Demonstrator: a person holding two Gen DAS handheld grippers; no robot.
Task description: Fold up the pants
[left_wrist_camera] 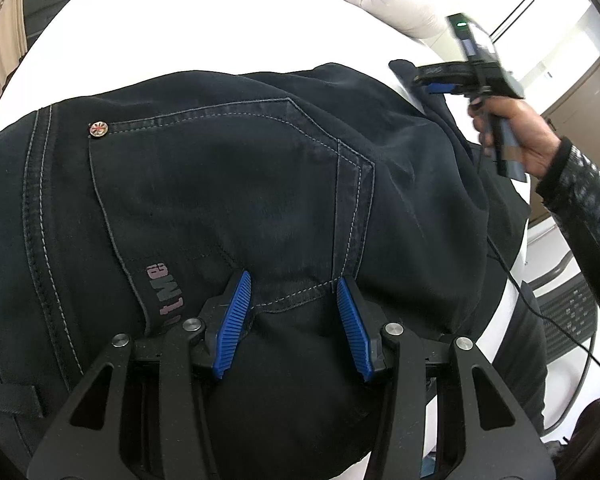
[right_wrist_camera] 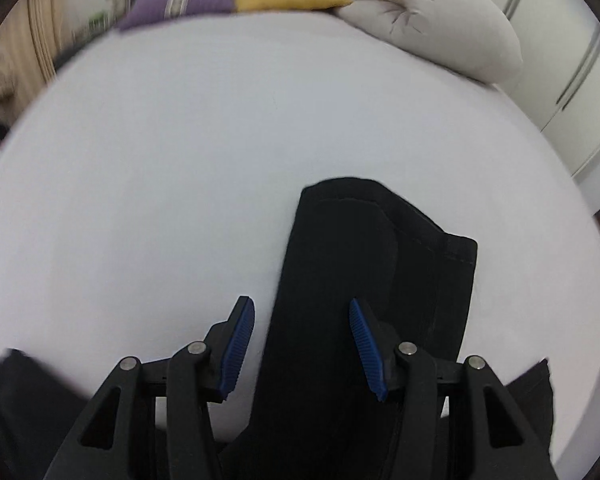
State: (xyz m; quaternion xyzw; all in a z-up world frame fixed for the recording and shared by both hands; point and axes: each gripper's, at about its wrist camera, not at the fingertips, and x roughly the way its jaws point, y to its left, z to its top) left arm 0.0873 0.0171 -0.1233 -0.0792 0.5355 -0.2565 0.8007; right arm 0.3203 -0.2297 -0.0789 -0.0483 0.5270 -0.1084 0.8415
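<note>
A white bed sheet [right_wrist_camera: 180, 152] fills most of my view, with a pale duvet [right_wrist_camera: 432, 12] and yellow and purple pillows bunched at the far end. The dark denim pants [left_wrist_camera: 220, 184] lie across the near part of the bed, seat side up, back pocket and rivet facing me in the left view.

My left gripper [left_wrist_camera: 294, 320] hovers over the pocket's lower seam with the blue pads spread wide; cloth sits between them but nothing is pinched. My right gripper [right_wrist_camera: 302, 344] is likewise wide open, its pads straddling the hem end of a pant leg that runs out over the sheet. In the left view I see my right hand [left_wrist_camera: 516, 140] holding that tool near the far edge of the pants; whether it touches the cloth there I cannot tell.

The risks as I judge them: closing the left side here may grab only the pocket layer, so the fold drags unevenly. On the right, the two leg hems sit slightly offset, and a shallow bite could catch one layer and let the other slide away.
</note>
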